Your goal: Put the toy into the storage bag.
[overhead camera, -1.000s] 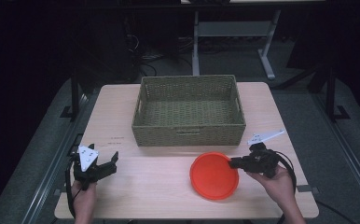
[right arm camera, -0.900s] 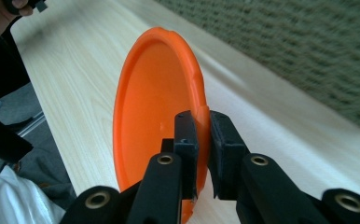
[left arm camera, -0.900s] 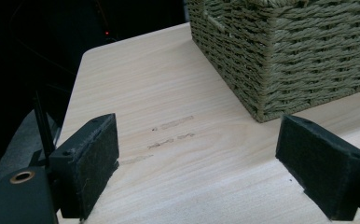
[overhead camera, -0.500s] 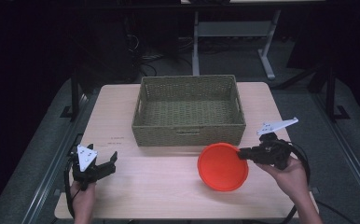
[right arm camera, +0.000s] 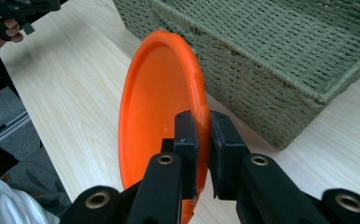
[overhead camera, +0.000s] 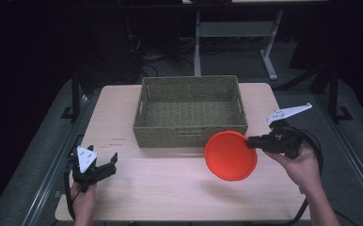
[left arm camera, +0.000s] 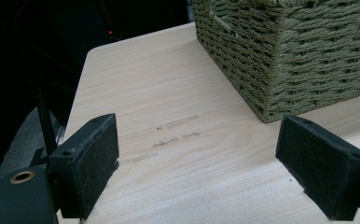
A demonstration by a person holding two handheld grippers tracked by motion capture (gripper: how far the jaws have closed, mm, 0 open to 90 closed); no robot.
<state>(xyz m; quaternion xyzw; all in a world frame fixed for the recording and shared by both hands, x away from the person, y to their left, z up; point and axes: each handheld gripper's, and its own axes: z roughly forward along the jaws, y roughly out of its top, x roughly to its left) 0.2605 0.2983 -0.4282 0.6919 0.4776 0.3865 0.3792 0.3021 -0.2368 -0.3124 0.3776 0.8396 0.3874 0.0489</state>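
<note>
An orange plate point(overhead camera: 230, 155) hangs tilted above the table, just in front of the woven basket's point(overhead camera: 191, 111) right front corner. My right gripper point(overhead camera: 251, 142) is shut on the plate's right rim. In the right gripper view the two black jaws pinch the plate's point(right arm camera: 157, 102) edge, with the gripper point(right arm camera: 203, 135) close to the basket point(right arm camera: 280, 51). My left gripper point(overhead camera: 105, 165) rests open near the table's front left, nothing between its pads point(left arm camera: 87, 161). The basket's corner point(left arm camera: 308, 51) shows beyond it.
The light wooden table point(overhead camera: 170, 188) has bare room in front of the basket and at the left. A cable point(overhead camera: 311, 141) loops from the right gripper. Table legs and a dark floor lie behind the table.
The right gripper has lifted the orange plate off the table and carried it up toward the basket, tilting it. The left gripper has stayed in place.
</note>
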